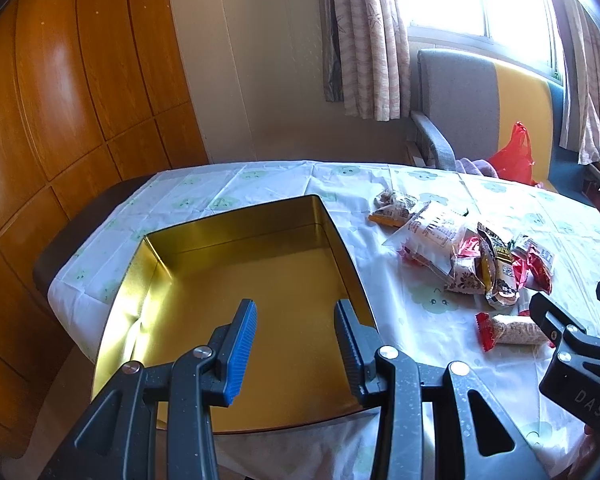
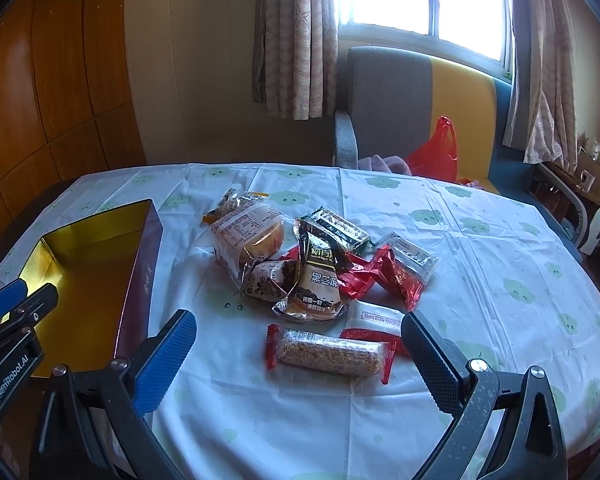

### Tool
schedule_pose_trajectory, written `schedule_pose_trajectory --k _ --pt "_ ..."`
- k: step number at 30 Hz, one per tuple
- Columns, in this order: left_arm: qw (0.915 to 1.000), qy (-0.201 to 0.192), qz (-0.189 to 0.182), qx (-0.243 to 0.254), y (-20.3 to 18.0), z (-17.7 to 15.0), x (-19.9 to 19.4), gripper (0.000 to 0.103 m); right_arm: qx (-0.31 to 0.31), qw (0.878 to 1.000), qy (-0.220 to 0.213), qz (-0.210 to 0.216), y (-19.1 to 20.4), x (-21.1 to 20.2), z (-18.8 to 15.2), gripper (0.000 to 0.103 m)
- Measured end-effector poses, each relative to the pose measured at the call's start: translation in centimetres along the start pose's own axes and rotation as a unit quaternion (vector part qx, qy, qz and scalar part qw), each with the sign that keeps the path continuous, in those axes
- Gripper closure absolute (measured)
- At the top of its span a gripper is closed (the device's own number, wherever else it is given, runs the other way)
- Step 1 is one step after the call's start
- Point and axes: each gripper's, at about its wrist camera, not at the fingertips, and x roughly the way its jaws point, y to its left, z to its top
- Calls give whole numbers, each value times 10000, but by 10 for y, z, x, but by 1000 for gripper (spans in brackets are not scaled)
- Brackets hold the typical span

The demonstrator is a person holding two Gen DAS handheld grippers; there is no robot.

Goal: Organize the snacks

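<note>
An open gold tin [image 1: 328, 220] with nothing in it sits on the left of the table. My left gripper [image 1: 296, 308] hovers over its inside, jaws apart with nothing between them. The tin's maroon outer wall [image 2: 142, 276] also shows in the right wrist view, with the left gripper [image 2: 26, 295] above it. To the tin's right lies a pile of snacks: a bread pack [image 2: 248, 236], a black sesame packet [image 2: 320, 284] and red wrappers [image 2: 384, 276]. A cereal bar [image 2: 328, 354] lies nearest, on the cloth between the wide-open fingers of my right gripper [image 2: 299, 317], which does not touch it.
A white cloth with green cloud prints [image 2: 480, 240] covers the table. Behind the table stands a grey and yellow seat [image 2: 392, 92] with a red plastic bag [image 2: 436, 152] on it. Wooden panelling [image 1: 60, 100] rises on the left; the table's near edge lies just under both grippers.
</note>
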Motion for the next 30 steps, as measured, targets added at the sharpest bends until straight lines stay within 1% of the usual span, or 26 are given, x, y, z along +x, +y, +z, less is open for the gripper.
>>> schedule_pose_trajectory --k 17,30 --pt "10000 1 69 -19 5 2 1 62 4 10000 28 31 0 4 -2 0" --pt "10000 12 79 51 0 2 -2 62 28 10000 35 43 -2 5 -2 0"
